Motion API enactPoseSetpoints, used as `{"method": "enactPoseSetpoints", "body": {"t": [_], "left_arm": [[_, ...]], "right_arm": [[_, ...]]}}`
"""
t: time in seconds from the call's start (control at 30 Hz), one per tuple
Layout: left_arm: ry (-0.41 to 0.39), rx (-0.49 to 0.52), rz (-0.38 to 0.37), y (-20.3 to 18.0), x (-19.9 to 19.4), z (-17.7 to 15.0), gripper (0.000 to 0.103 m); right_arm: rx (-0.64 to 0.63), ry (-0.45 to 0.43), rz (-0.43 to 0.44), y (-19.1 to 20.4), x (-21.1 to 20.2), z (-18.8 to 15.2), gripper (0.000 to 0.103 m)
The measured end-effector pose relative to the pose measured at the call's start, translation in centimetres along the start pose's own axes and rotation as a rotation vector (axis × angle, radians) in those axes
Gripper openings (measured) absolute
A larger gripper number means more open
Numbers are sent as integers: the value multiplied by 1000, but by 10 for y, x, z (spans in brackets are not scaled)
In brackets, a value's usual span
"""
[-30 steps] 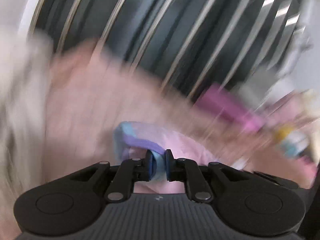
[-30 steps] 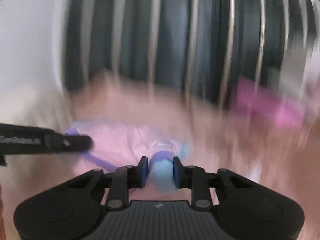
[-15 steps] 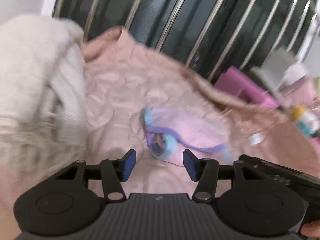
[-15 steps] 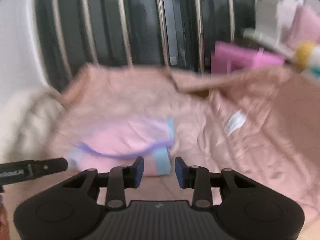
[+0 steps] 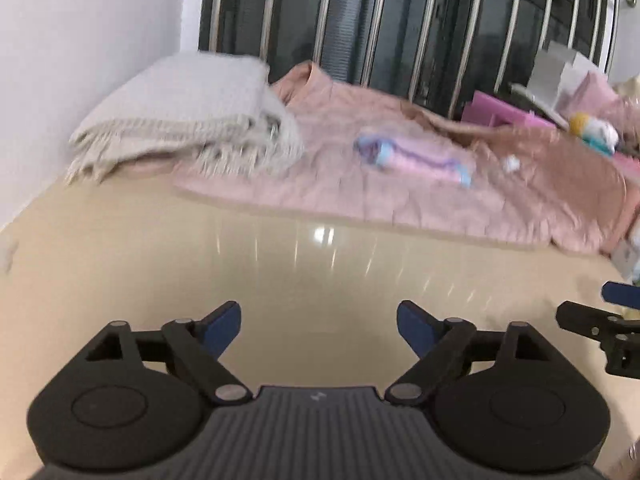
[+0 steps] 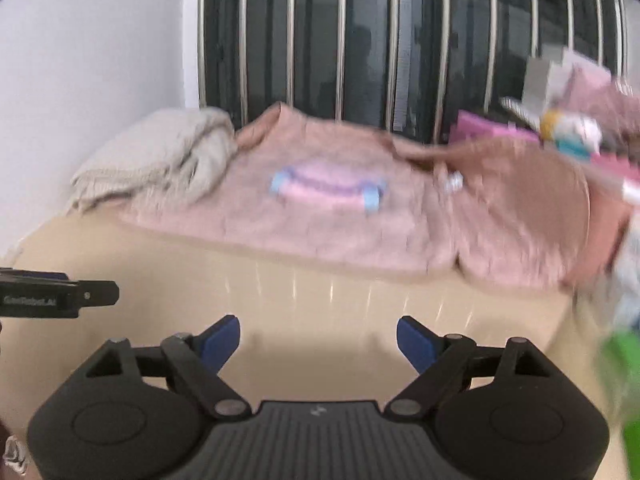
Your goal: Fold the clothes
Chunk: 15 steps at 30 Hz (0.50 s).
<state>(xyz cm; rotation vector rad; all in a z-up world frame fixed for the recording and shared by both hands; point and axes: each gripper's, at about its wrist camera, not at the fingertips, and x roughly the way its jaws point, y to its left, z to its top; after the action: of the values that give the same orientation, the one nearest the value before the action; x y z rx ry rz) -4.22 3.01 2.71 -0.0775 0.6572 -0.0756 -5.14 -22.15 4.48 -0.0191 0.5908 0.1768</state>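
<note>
Pink folded garment [image 5: 416, 156] lies on the pink blanket [image 5: 360, 196], at twelve o'clock from my grippers and well apart. Left gripper [image 5: 319, 326] and right gripper [image 6: 319, 340] are both opening wide over bare beige tabletop [image 5: 280, 264], nothing between their fingers.

both wrist views look down across the beige table [image 5: 280, 264], sharing the far pink garment [image 6: 320, 216].

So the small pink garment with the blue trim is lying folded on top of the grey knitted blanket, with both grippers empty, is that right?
Not quite: the small pink garment lies on the larger pink quilted garment, beside the grey knitted blanket, as the right wrist view shows. The left gripper and right gripper are indeed empty, their jaws opening.
</note>
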Motion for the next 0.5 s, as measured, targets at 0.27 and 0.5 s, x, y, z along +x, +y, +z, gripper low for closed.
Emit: {"method": "enactPoseSetpoints", "body": {"t": [0.27,0.5], "left_arm": [[0,23,54,-9,18,-7,98],[-11,64,77,-14,31,-12,102]], "right_arm": [[59,-34,-57,14,20,-25,103],[0,-18,-100,32,46,-21,103]]}}
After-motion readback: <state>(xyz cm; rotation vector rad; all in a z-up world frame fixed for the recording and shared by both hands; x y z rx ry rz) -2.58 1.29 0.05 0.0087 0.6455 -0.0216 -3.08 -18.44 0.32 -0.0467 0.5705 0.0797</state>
